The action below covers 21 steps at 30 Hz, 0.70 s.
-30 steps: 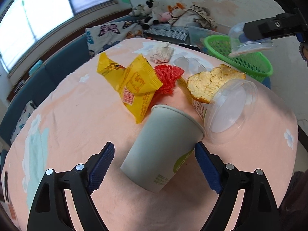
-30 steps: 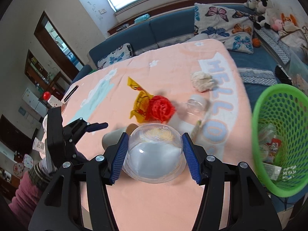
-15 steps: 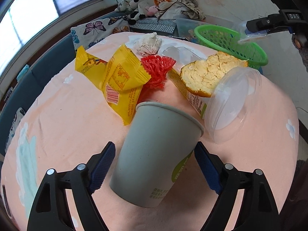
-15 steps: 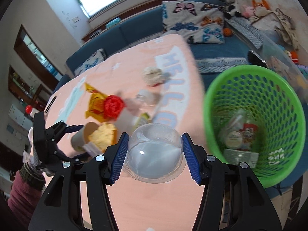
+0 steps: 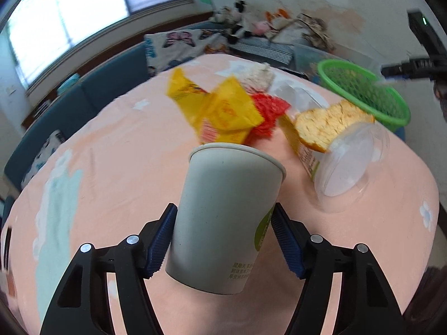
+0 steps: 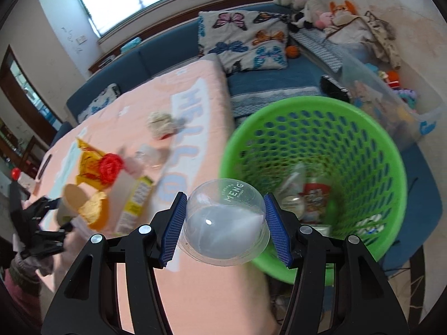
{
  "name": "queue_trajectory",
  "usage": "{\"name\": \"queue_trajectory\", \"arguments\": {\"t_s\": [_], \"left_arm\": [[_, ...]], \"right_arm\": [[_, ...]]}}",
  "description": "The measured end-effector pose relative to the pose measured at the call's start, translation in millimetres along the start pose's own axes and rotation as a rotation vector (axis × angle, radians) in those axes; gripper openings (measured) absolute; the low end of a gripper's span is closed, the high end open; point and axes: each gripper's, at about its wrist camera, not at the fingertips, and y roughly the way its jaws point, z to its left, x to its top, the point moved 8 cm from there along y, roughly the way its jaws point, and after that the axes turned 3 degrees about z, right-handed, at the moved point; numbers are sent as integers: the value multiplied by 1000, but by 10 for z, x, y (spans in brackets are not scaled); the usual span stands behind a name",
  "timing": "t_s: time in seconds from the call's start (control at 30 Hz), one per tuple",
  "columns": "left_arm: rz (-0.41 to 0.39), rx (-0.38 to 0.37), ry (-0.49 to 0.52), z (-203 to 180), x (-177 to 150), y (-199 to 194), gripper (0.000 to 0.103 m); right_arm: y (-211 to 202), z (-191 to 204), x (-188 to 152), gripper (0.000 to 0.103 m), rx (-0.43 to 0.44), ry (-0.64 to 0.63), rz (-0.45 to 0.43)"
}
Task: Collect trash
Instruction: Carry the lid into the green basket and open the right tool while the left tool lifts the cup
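My left gripper (image 5: pixel 223 237) is shut on a grey paper cup (image 5: pixel 226 217), its blue pads against both sides, above the pink tablecloth (image 5: pixel 111 153). My right gripper (image 6: pixel 225 227) is shut on a clear plastic dome lid (image 6: pixel 225 223) and holds it just left of the green mesh basket (image 6: pixel 315 111), which has wrappers inside. On the table lie a yellow wrapper (image 5: pixel 220 109), a red paper cup liner (image 5: pixel 268 111), a piece of bread (image 5: pixel 329 122) in a clear tub (image 5: pixel 349 164) and a crumpled tissue (image 6: pixel 160 121).
The basket stands off the table's right end, by a blue sofa (image 6: pixel 279 83) with butterfly cushions and soft toys. A clear storage box (image 6: pixel 391 103) sits behind the basket. Another small clear lid (image 6: pixel 152 155) lies mid-table.
My left gripper has closed on the paper cup and raised it. My right gripper has carried the dome lid rightward, up to the basket's rim.
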Motion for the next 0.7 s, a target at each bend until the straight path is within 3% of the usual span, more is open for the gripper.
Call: {"name": "queue_trajectory", "arguments": {"t_s": [0.33, 0.7], "left_arm": [[-65, 26, -104, 86, 101, -538, 66], [-106, -30, -78, -476, 595, -705, 66]], "right_arm": [[146, -529, -28, 58, -92, 22, 16], [176, -936, -26, 62, -84, 66, 6]]}}
